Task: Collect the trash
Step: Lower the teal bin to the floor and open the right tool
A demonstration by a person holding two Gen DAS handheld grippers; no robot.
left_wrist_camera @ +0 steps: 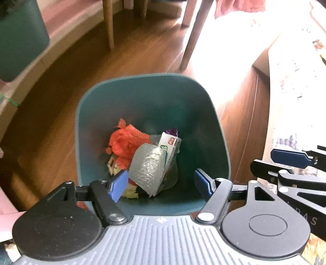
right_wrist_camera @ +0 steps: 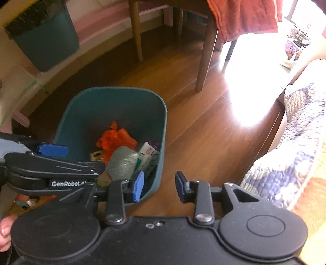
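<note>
A teal trash bin [left_wrist_camera: 212, 106] stands on the wooden floor; it also shows in the right wrist view [right_wrist_camera: 85, 102]. Inside lie an orange mesh bag [left_wrist_camera: 126, 142], a grey bubble mailer [left_wrist_camera: 148, 169] and a white printed wrapper [left_wrist_camera: 171, 146]. My left gripper [left_wrist_camera: 161, 184] hangs open and empty over the bin's near rim. My right gripper [right_wrist_camera: 160, 185] is open and empty, just right of the bin over the floor. The right gripper's fingers [left_wrist_camera: 289, 158] show at the right edge of the left wrist view.
Wooden chair and table legs [right_wrist_camera: 205, 57] stand beyond the bin, with an orange cloth [right_wrist_camera: 244, 16] hanging above. A second teal bin [right_wrist_camera: 49, 42] stands at far left. A patterned bedspread [right_wrist_camera: 289, 142] lies to the right. Bright sun glares on the floor [right_wrist_camera: 252, 81].
</note>
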